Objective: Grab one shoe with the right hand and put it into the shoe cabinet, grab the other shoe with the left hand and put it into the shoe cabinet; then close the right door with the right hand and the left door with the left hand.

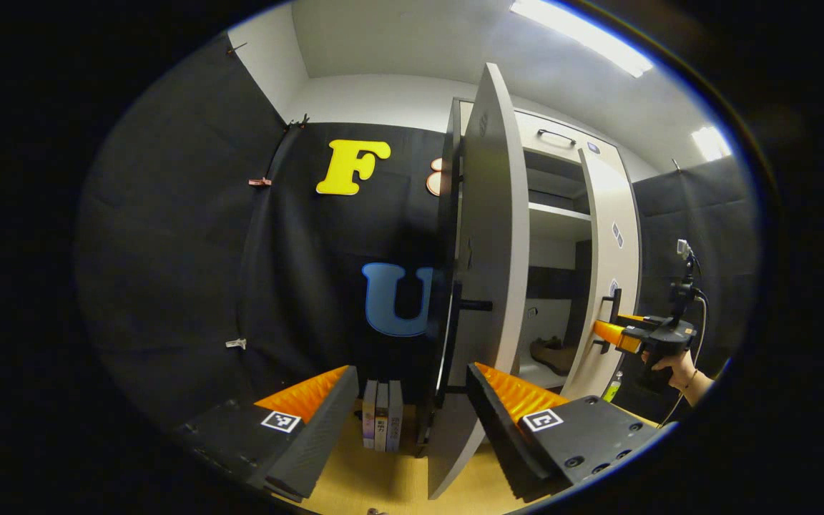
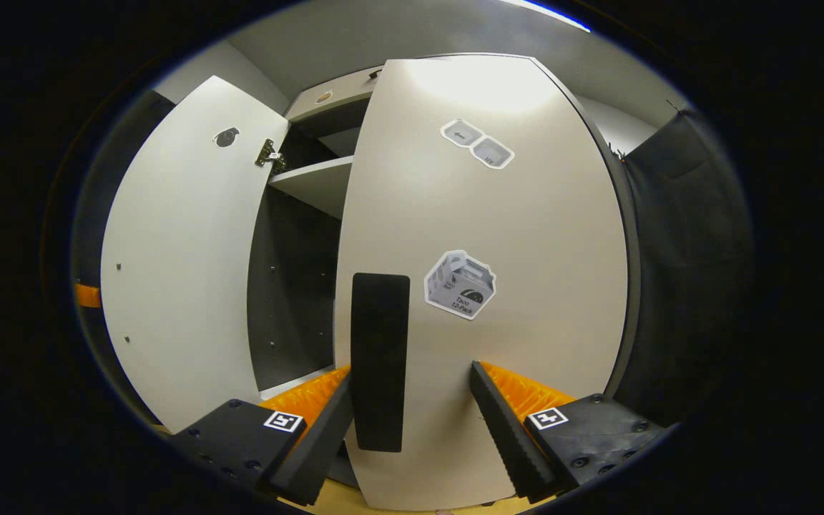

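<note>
One shoe (image 1: 553, 355) lies inside the shoe cabinet (image 1: 562, 214), on the low shelf, seen in your left gripper view through the gap between the two doors. Only part of it shows, so you cannot tell whether a second shoe sits beside it.

The right door (image 2: 483, 286) stands partly swung, and in your right gripper view it is close in front of you, with its dark handle (image 2: 380, 361) upright and three stickers on its face. Your right gripper (image 2: 412, 408) has its fingers spread apart, one to each side of the lower half of that handle, near it but not pressing on it. In the left gripper view you can see the right gripper (image 1: 616, 332) farther off at that door's handle, held by a hand (image 1: 677, 366).

The left door (image 1: 483, 286) stands wide open, edge-on to your left gripper view, with its handle (image 1: 475, 305) sticking out to the side. Your left gripper (image 1: 412, 411) has its fingers spread wide and holds nothing; the door's lower edge shows between them, farther back.

A few books (image 1: 382, 424) stand upright just left of the cabinet.
</note>
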`<state>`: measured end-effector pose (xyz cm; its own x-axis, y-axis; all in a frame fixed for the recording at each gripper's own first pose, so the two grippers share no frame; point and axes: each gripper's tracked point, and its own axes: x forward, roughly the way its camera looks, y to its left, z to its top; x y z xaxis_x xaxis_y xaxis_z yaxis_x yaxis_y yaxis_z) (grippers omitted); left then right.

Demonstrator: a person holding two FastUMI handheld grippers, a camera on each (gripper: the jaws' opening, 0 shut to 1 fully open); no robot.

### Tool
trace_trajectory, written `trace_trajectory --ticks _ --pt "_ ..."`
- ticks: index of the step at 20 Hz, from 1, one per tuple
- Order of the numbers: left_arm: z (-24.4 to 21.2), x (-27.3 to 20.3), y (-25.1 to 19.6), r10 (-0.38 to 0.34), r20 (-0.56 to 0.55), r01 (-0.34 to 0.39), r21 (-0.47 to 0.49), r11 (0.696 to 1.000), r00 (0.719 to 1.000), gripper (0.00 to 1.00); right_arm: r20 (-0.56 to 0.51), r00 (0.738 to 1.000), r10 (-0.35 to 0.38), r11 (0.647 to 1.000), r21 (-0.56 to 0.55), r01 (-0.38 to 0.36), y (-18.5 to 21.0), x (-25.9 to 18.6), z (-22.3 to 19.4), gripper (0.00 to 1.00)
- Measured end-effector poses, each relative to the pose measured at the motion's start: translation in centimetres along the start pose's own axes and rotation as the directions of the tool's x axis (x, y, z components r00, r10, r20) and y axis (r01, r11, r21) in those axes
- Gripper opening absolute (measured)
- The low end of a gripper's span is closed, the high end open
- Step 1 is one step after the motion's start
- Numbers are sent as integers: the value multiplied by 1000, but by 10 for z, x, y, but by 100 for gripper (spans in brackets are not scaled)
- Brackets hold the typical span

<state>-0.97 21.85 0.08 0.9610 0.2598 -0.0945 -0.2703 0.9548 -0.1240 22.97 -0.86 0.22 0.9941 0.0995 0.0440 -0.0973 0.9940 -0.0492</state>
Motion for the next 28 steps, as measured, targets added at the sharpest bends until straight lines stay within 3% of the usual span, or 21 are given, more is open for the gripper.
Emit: trace_trajectory --ticks 6,14,18,22,25,26,28 --pt "-3 27 -7 -114 -8 114 15 993 993 95 9 1000 -27 999 -31 27 3 -28 17 98" --pt "-4 31 -16 -199 -21 199 23 980 980 95 -16 1000 -26 1000 6 26 0 -159 37 98" --pt "-7 34 -26 -258 -24 256 -39 966 966 93 -15 996 -89 996 -35 88 -11 -210 44 97" --pt "-9 39 -49 -337 -35 334 -65 940 941 94 -26 990 -141 989 -57 140 -27 -227 46 98" --pt "-9 46 -69 -351 -45 351 -14 936 935 94 -33 986 -161 985 -62 159 -36 -238 45 98" --pt "-10 49 -75 -348 -52 349 9 937 936 89 -35 986 -163 985 -57 161 -40 -236 43 98" --pt "-12 55 -87 -355 -60 358 38 933 933 94 -39 983 -177 983 -62 174 -53 -232 42 98"
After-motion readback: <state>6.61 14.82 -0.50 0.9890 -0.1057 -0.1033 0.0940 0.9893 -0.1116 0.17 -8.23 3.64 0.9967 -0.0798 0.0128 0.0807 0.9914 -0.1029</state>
